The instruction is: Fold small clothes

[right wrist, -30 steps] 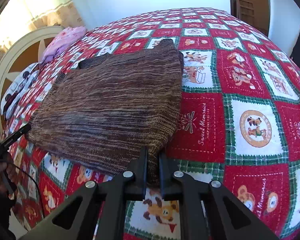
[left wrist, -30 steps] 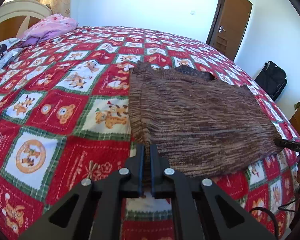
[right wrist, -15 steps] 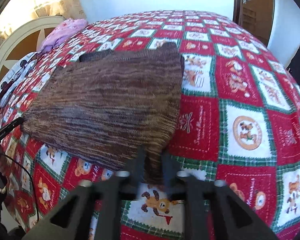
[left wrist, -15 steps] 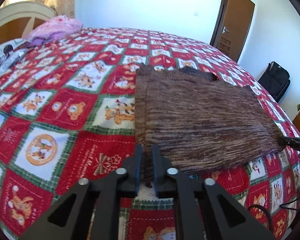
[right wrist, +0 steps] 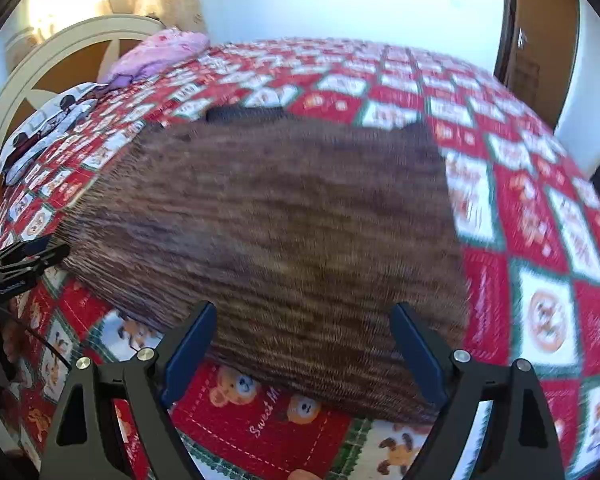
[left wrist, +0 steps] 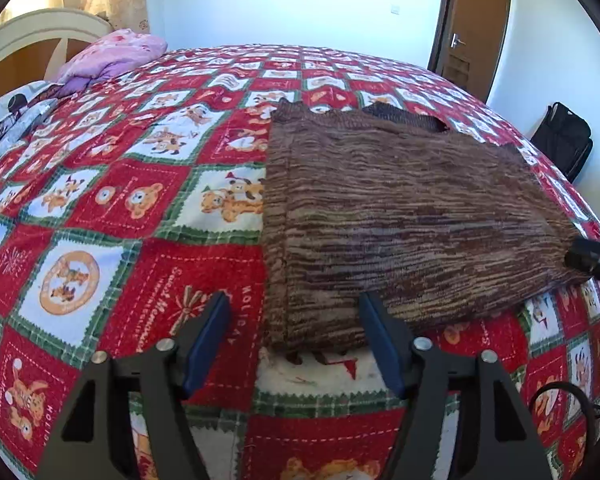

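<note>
A: Where does the brown knitted sweater [left wrist: 400, 216] lie?

B: It lies flat on the bed, on the red Christmas quilt [left wrist: 112, 200] with the bear squares. Its near hem is close to both tools. Its dark collar points to the far side of the bed.

A: And the left gripper [left wrist: 294, 340]?

B: It is wide open and holds nothing. The near left corner of the sweater lies between its two blue-padded fingers [left wrist: 206, 340], a little in front of them. I cannot tell if the pads touch the fabric.

A: The right gripper [right wrist: 304, 348]?

B: Also wide open, with nothing in it. In the right wrist view, which is blurred, the near hem of the sweater [right wrist: 284, 232] fills the space between its fingers [right wrist: 418, 350] and goes past them on both sides. The right corner of the hem lies just behind the right finger.

A: What else is there?

B: A pink pillow [left wrist: 116, 54] lies by the cream headboard [right wrist: 52, 68], well apart from the sweater. A brown door [left wrist: 472, 32] stands in the far wall, and a black bag [left wrist: 564, 136] is beside the bed.
</note>
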